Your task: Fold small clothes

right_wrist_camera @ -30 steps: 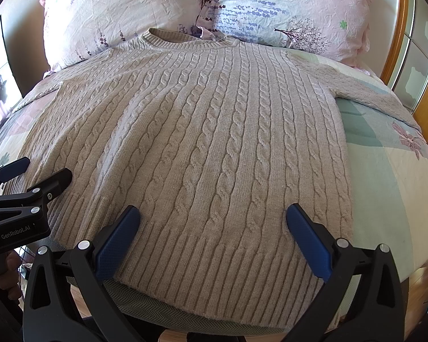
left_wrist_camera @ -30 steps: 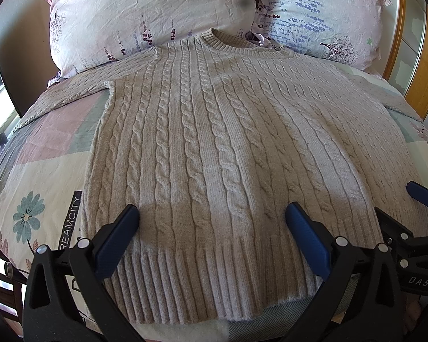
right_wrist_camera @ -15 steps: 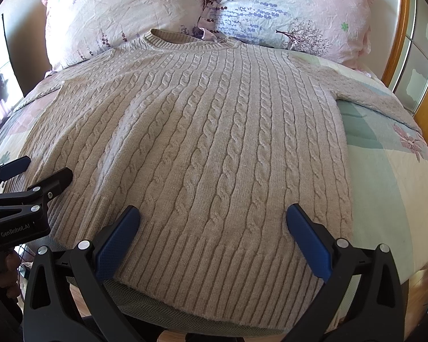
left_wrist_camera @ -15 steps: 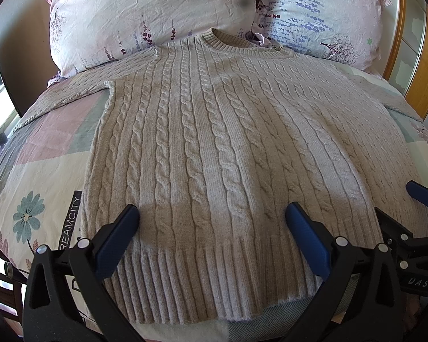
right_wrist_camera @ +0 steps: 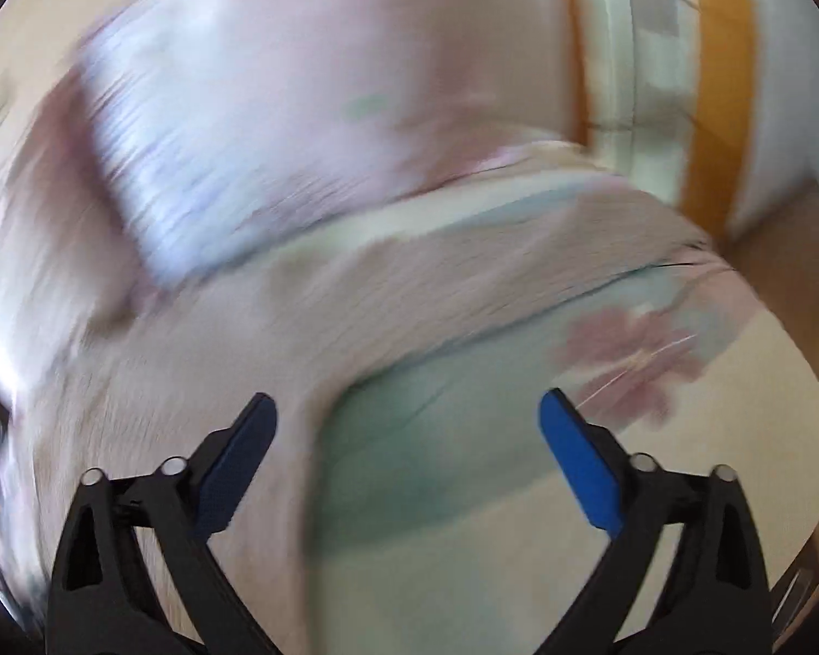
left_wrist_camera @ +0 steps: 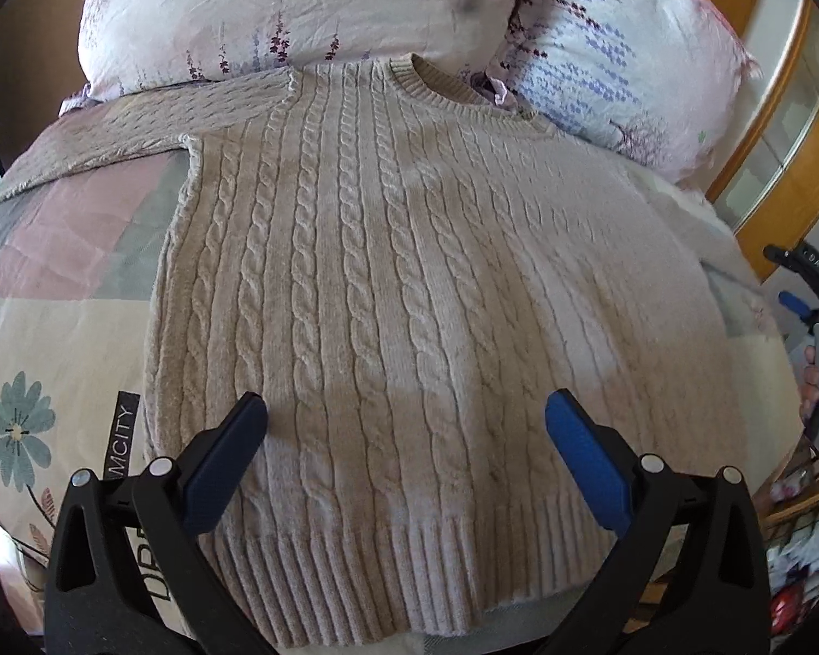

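Observation:
A beige cable-knit sweater (left_wrist_camera: 387, 295) lies flat, front up, on the bed, collar toward the pillows and sleeves spread to both sides. My left gripper (left_wrist_camera: 404, 426) is open and empty, hovering over the ribbed hem. My right gripper (right_wrist_camera: 407, 426) is open and empty; its view is blurred by motion and shows the sweater's right sleeve (right_wrist_camera: 464, 273) and side edge over the quilt. The right gripper also shows at the far right of the left wrist view (left_wrist_camera: 813, 295), beside the bed.
Two floral pillows (left_wrist_camera: 278, 5) lean at the head of the bed. A patchwork quilt (left_wrist_camera: 54, 295) covers the mattress. A wooden-framed cabinet (left_wrist_camera: 781, 125) stands to the right of the bed. Floor shows beyond the bed's right edge (right_wrist_camera: 781, 273).
My right gripper has swung quickly to the right, away from the hem toward the right sleeve. My left gripper has shifted slightly right and tilted; both stay open.

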